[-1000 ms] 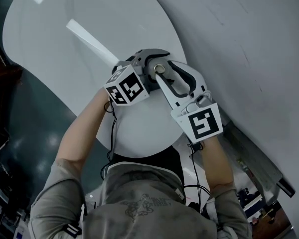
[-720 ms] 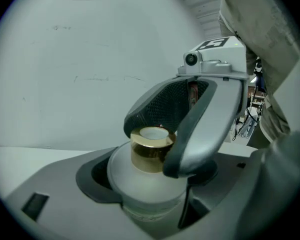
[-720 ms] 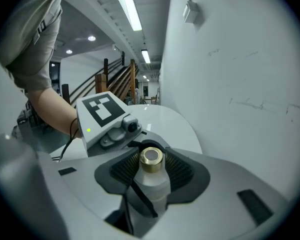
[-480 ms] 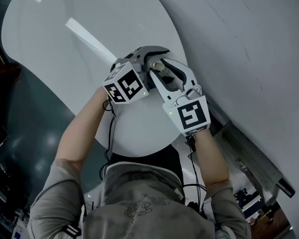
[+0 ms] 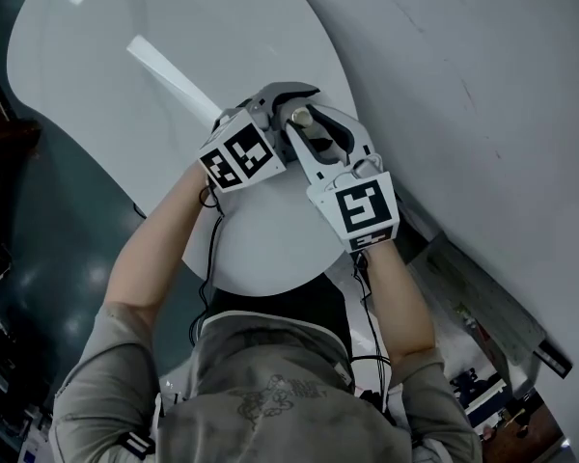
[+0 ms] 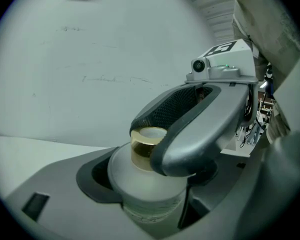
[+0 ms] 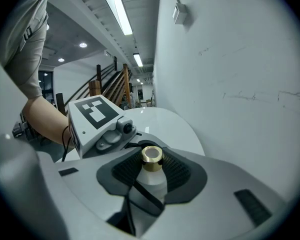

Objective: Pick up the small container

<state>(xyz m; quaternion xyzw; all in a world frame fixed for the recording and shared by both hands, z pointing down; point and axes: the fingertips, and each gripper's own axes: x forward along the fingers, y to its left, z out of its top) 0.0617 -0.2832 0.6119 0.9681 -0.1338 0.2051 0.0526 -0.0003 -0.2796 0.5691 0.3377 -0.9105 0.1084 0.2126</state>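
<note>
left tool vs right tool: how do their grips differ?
Where: left tool clamps the small container by its frosted body; right tool pinches the gold cap. Width: left tool's jaws stand wider; right tool's have just been closing on the cap. Both hold one container.

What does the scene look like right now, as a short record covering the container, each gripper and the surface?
object: small container, frosted body, gold cap
left gripper: jaws shut on the small container's body
right gripper: jaws have just been closing; the gold cap is between them, and the pads appear to be against it
surface: white table beneath both grippers
container on table or lifted: cannot tell
backdrop: grey wall beside the table
</note>
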